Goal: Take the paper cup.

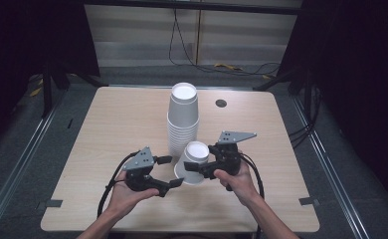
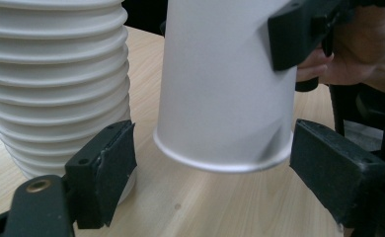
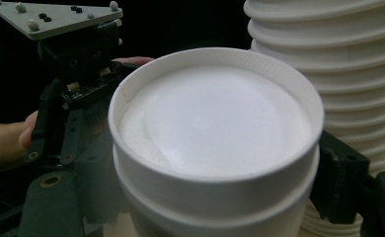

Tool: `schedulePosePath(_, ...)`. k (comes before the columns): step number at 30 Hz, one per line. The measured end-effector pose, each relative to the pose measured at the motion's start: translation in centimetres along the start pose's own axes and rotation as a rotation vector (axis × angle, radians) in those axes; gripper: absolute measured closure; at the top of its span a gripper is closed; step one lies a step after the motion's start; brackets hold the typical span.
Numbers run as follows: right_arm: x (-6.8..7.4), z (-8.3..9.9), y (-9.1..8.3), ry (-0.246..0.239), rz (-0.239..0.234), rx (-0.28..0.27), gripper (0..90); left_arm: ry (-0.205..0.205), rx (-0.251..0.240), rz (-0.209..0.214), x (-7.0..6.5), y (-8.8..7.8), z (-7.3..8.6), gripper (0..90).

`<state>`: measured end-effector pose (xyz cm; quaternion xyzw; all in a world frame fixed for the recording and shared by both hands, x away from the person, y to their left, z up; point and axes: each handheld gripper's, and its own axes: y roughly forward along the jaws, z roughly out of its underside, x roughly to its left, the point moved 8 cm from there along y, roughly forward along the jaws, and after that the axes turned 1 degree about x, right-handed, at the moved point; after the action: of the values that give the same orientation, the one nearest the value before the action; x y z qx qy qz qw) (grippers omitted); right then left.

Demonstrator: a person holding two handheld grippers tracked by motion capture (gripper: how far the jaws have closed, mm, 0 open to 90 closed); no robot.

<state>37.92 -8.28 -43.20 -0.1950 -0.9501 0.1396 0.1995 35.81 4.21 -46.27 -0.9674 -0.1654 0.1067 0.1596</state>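
A white paper cup [image 1: 188,172] is held upside down and tilted, just right of a tall stack of upturned white cups [image 1: 183,117]. My right gripper [image 1: 202,158] is shut on its upper part; in the right gripper view the cup base [image 3: 215,123] sits between the jaws, and a seam below it suggests two nested cups. My left gripper [image 1: 170,172] is open. In the left gripper view its jaws stand either side of the cup's rim [image 2: 220,160] without touching it. The rim hovers slightly above the table.
The stack [image 2: 52,84] stands close beside the left gripper's left jaw. The light wooden table [image 1: 117,124] has a round cable hole [image 1: 221,103] at the back right. Dark floor and cables lie beyond the far edge.
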Motion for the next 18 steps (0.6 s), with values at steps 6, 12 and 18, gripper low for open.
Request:
schedulePosePath(6, 0.3, 0.0, 0.5, -0.006, -0.018, 0.003, 22.4, -0.039, 0.002, 0.025, 0.0, 0.6, 0.3, 16.6)
schedulePosePath(12, 0.6, -0.1, 0.8, -0.004, -0.027, 0.007, 22.5, -0.036, -0.001, 0.036, -0.1, 0.9, 0.2, 15.0)
schedulePosePath(18, 0.9, 0.2, 1.3, -0.006, -0.037, 0.022, 22.6, -0.032, 0.002, 0.044, -0.6, 1.7, 0.2, 11.8)
